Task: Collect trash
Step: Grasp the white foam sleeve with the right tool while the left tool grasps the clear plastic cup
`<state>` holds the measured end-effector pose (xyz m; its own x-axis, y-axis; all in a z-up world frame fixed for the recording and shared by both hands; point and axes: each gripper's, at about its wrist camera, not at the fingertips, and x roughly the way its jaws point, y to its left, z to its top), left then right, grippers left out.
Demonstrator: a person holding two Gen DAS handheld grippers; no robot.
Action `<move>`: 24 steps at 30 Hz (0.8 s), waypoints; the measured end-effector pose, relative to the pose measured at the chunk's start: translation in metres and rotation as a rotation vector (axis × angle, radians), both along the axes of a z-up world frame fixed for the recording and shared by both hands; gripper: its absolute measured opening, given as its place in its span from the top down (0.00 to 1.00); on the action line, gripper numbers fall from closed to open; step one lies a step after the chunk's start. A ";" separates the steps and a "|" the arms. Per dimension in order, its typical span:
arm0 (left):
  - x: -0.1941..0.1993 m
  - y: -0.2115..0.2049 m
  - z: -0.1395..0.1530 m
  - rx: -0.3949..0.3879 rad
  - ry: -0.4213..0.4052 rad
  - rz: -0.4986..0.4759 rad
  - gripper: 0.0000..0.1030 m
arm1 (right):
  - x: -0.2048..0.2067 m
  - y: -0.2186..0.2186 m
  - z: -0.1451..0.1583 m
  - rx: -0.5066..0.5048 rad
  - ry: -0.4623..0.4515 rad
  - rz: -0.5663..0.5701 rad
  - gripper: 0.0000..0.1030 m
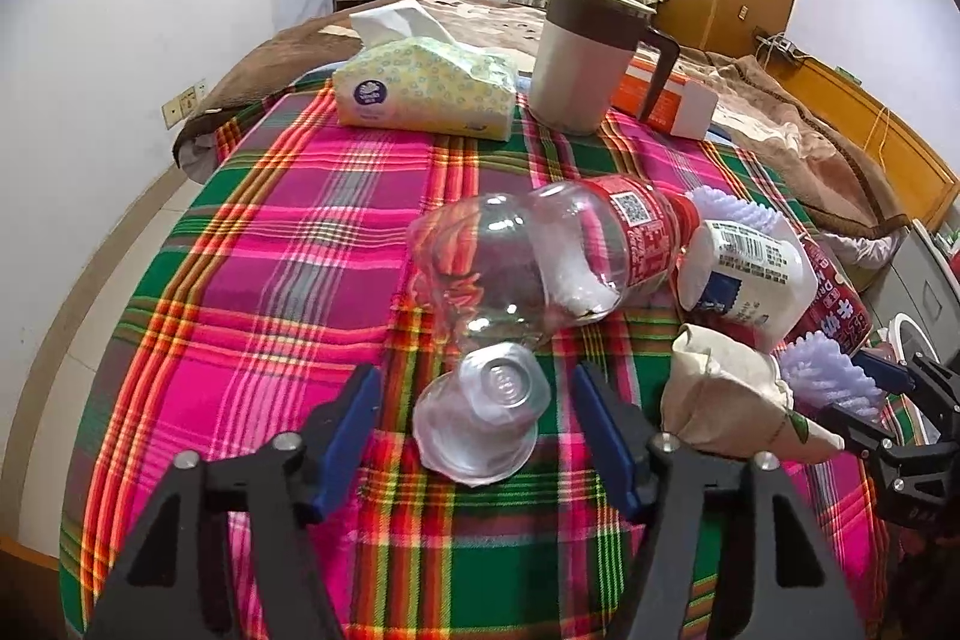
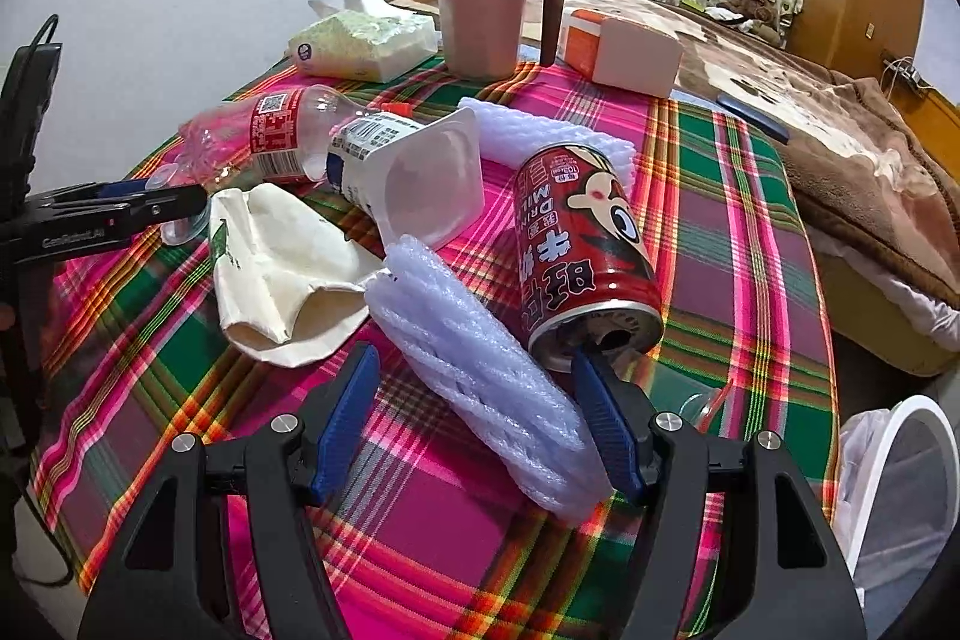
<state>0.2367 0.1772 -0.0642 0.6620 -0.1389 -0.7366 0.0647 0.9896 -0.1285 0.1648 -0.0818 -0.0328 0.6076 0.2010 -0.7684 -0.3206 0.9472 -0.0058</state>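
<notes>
A small clear plastic cup (image 1: pixel 483 418) lies on its side on the plaid tablecloth (image 1: pixel 270 280). My left gripper (image 1: pixel 474 382) straddles it, open, with a gap on each side. Beyond lie a clear bottle with a red label (image 1: pixel 540 250), a white yogurt tub (image 1: pixel 750 274) and crumpled beige paper (image 1: pixel 726 394). In the right wrist view a white foam net sleeve (image 2: pixel 480 370) lies slantwise between the fingers of my open right gripper (image 2: pixel 474 355), its near end against the right pad. A red drink can (image 2: pixel 582 250) lies just behind that finger.
A tissue pack (image 1: pixel 420 88), a lidded mug (image 1: pixel 588 58) and an orange-and-white box (image 1: pixel 666 94) stand at the table's far end. A second foam sheet (image 2: pixel 540 130) lies mid-table. A white bin with a liner (image 2: pixel 900 490) stands off the right edge, a bed behind it.
</notes>
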 end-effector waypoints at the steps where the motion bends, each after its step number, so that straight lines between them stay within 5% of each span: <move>1: 0.000 -0.001 0.000 0.001 0.000 -0.001 0.36 | 0.000 0.000 0.000 0.001 -0.002 -0.002 0.34; 8: 0.001 -0.002 -0.001 -0.007 -0.003 -0.015 0.54 | 0.001 -0.006 0.000 0.017 -0.001 -0.022 0.44; 13: -0.001 -0.001 0.001 -0.007 -0.012 -0.010 0.58 | -0.001 -0.007 0.001 0.020 -0.011 -0.034 0.58; 24: -0.007 0.000 0.003 0.002 -0.033 -0.003 0.68 | -0.006 -0.008 0.003 0.043 -0.021 -0.034 0.69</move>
